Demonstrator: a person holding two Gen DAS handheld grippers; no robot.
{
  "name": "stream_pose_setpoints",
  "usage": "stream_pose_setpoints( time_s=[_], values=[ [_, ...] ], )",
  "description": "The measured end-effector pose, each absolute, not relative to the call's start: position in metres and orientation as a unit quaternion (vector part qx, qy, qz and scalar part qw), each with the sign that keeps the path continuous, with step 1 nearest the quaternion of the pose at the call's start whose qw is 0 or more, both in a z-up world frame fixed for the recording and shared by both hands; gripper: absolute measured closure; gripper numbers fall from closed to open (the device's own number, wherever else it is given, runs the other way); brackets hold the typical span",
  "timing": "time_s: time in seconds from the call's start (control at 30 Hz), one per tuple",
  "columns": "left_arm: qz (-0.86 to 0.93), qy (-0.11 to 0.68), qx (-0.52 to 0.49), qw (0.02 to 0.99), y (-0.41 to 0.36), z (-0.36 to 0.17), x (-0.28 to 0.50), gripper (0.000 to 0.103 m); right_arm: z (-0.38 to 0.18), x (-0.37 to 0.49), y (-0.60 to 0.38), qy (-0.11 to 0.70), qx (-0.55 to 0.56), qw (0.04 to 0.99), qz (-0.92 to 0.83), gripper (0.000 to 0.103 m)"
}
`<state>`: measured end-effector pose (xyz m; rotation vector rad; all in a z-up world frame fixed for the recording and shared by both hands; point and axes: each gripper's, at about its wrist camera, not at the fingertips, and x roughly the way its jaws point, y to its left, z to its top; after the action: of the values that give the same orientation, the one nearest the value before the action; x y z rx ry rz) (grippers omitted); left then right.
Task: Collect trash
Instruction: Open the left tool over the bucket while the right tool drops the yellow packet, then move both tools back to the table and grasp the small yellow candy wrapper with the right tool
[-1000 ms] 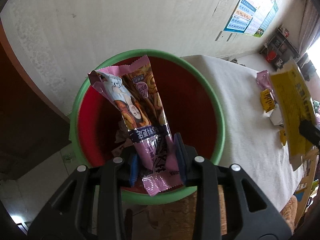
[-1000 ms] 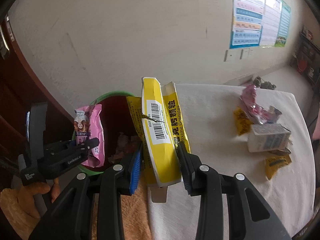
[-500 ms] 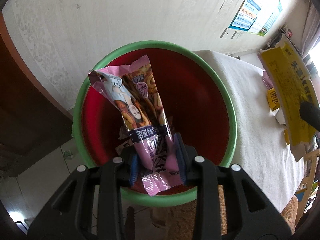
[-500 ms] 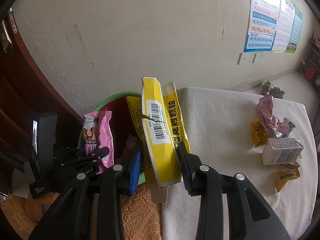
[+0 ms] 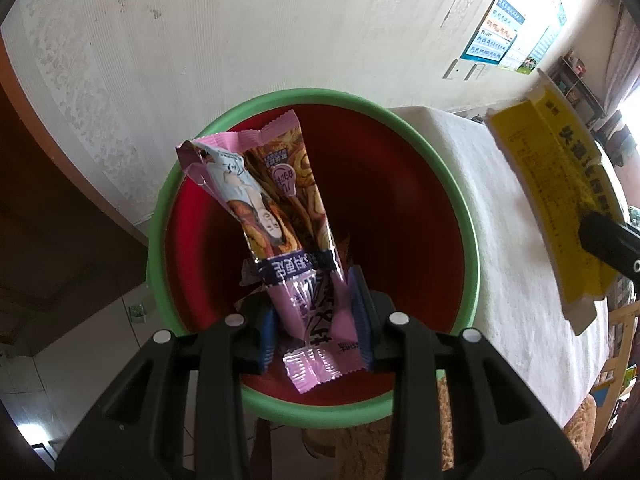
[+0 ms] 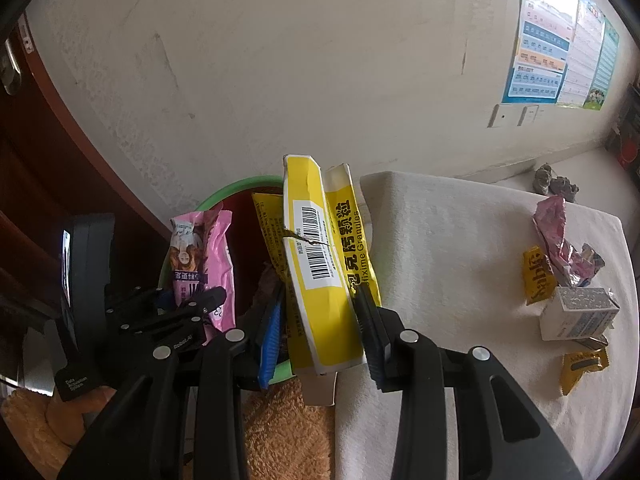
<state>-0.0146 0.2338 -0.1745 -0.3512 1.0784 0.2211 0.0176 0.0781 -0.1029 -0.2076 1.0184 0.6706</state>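
My left gripper (image 5: 316, 316) is shut on a pink snack wrapper (image 5: 280, 220) and holds it over the red bin with a green rim (image 5: 460, 208). Some wrappers lie at the bin's bottom. My right gripper (image 6: 320, 320) is shut on a flattened yellow medicine box (image 6: 316, 264) and holds it at the bin's right edge, beside the white-clothed table (image 6: 452, 264). The left gripper (image 6: 188, 304) with the pink wrapper (image 6: 200, 256) also shows in the right wrist view, and the yellow box (image 5: 560, 200) in the left wrist view.
On the table at the right lie a crumpled pink wrapper (image 6: 560, 236), yellow sachets (image 6: 536, 272) and a small white carton (image 6: 576, 312). A wall stands close behind the bin. An orange towel (image 6: 280, 432) lies below the bin.
Both grippers have moved closer over the bin, each with its trash still held. The yellow box has come nearer the bin's rim.
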Motion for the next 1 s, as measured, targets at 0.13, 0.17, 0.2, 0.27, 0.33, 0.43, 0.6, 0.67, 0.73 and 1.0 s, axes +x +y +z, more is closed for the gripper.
stream_pose_setpoints(
  time_s=[0.13,0.17,0.2,0.27,0.33,0.43,0.6,0.67,0.73,1.0],
  values=[
    [0.106,0.515,-0.168,0.834,0.234,-0.177,-0.016,0.072,-0.103,0.02,0.082,0.479,-0.098,0.812,0.319,0.068],
    [0.106,0.516,-0.168,0.833,0.234,-0.179,-0.016,0.072,-0.103,0.02,0.083,0.48,-0.097,0.811,0.321,0.068],
    [0.107,0.517,-0.169,0.832,0.234,-0.179,-0.017,0.072,-0.103,0.02,0.085,0.479,-0.097,0.811,0.322,0.068],
    [0.108,0.518,-0.17,0.831,0.236,-0.18,-0.016,0.072,-0.102,0.021,0.088,0.477,-0.098,0.811,0.325,0.069],
    [0.11,0.518,-0.172,0.831,0.237,-0.18,-0.016,0.072,-0.102,0.022,0.09,0.477,-0.096,0.81,0.328,0.07],
    [0.112,0.514,-0.176,0.832,0.239,-0.18,-0.015,0.062,-0.1,0.023,0.094,0.473,-0.097,0.81,0.332,0.07],
    [0.122,0.505,-0.183,0.835,0.242,-0.179,-0.017,0.042,-0.098,0.022,0.099,0.468,-0.096,0.809,0.341,0.069],
    [0.126,0.504,-0.187,0.833,0.244,-0.18,-0.018,0.041,-0.097,0.023,0.095,0.466,-0.09,0.813,0.336,0.061],
    [0.129,0.505,-0.189,0.832,0.245,-0.18,-0.018,0.041,-0.096,0.024,0.084,0.461,-0.08,0.821,0.327,0.043],
    [0.128,0.505,-0.184,0.834,0.245,-0.179,-0.019,0.041,-0.124,0.065,-0.049,0.479,-0.002,0.868,0.13,0.03]
  ],
)
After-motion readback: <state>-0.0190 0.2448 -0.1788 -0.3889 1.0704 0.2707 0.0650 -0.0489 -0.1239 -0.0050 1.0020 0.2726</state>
